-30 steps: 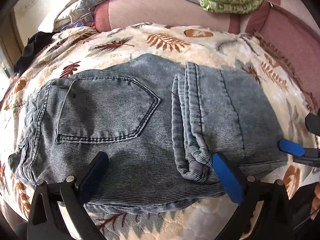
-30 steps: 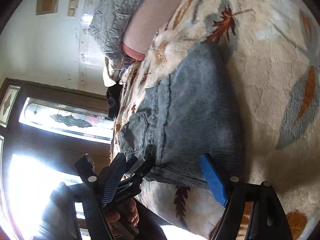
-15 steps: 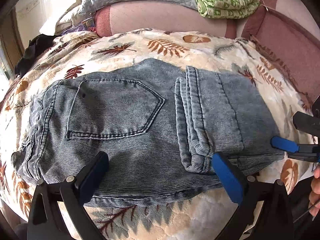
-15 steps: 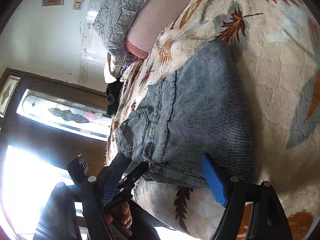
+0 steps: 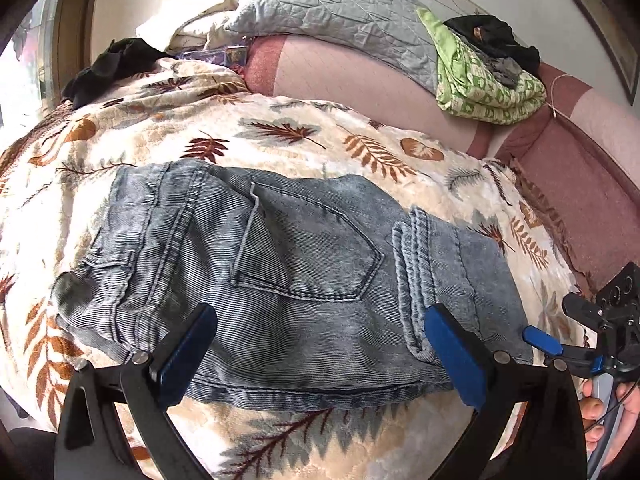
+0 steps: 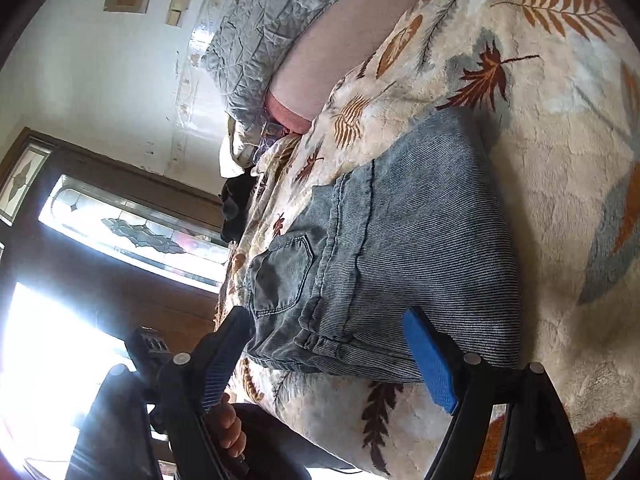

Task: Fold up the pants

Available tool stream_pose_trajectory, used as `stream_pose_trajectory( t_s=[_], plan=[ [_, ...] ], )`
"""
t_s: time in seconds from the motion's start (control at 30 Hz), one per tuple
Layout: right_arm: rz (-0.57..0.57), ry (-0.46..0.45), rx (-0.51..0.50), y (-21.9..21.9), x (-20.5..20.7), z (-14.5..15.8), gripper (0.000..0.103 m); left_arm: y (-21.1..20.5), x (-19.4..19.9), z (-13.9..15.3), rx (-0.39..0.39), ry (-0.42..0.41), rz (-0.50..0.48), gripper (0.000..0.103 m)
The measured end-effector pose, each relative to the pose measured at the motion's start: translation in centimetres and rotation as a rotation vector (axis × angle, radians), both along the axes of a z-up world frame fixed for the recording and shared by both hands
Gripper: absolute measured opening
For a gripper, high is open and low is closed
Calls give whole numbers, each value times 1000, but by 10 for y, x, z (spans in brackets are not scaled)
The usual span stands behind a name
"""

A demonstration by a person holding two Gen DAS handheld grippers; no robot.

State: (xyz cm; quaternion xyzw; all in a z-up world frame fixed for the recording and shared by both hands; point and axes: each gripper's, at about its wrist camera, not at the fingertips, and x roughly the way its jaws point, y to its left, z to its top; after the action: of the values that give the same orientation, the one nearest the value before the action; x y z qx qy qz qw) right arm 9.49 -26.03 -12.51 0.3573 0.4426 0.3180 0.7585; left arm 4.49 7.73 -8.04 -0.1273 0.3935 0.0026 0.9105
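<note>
Blue denim pants point(image 5: 288, 272) lie folded into a compact rectangle on a leaf-patterned blanket point(image 5: 280, 132), back pocket up, leg hems folded over at the right. My left gripper point(image 5: 320, 356) is open and empty, its blue pads just above the pants' near edge. My right gripper point(image 6: 328, 356) is open and empty at the near right end of the pants point(image 6: 400, 256). It shows in the left wrist view point(image 5: 556, 344) at the far right, clear of the fabric.
A pink sofa back point(image 5: 360, 80) carries a grey quilt point(image 5: 332, 12), a green folded cloth point(image 5: 484, 84) and dark clothes point(image 5: 492, 36). A black garment point(image 5: 108, 68) lies at the far left. A door with bright glass point(image 6: 120, 236) stands beyond.
Both grippers have drawn back and up from the pants. The left wrist view now takes in more of the sofa. The pants lie still.
</note>
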Motion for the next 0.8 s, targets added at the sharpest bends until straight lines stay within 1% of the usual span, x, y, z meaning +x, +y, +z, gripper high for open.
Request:
stream_pose_trajectory(
  t_s=[0.17,0.23,0.3,0.37,0.43,0.47,0.57,0.63,0.7,0.8],
  plan=[
    [62,-42,4,23,1,15,82,24,-4,1,12,-4,111,103],
    [83,-46,-6,37,6,17,82,35,-7,0,14,-10,144,103],
    [110,-37,-6,52,13,14,82,44,-9,-3,19,5,167,103],
    [146,-4,-37,67,20,2,82,53,-13,-6,23,17,191,103],
    [153,82,-132,78,26,-23,81,60,-15,-8,28,25,208,103],
    [140,51,-133,78,24,-21,81,62,-16,-10,32,30,213,103],
    [137,53,-128,79,22,-9,81,70,-18,-13,22,37,235,103],
    [127,22,-141,80,19,1,81,74,-19,-13,2,41,237,103],
    [119,-14,-152,83,15,11,81,76,-21,-11,4,29,238,103],
    [93,-92,-229,88,6,22,81,79,-23,-9,7,21,241,103]
  ],
)
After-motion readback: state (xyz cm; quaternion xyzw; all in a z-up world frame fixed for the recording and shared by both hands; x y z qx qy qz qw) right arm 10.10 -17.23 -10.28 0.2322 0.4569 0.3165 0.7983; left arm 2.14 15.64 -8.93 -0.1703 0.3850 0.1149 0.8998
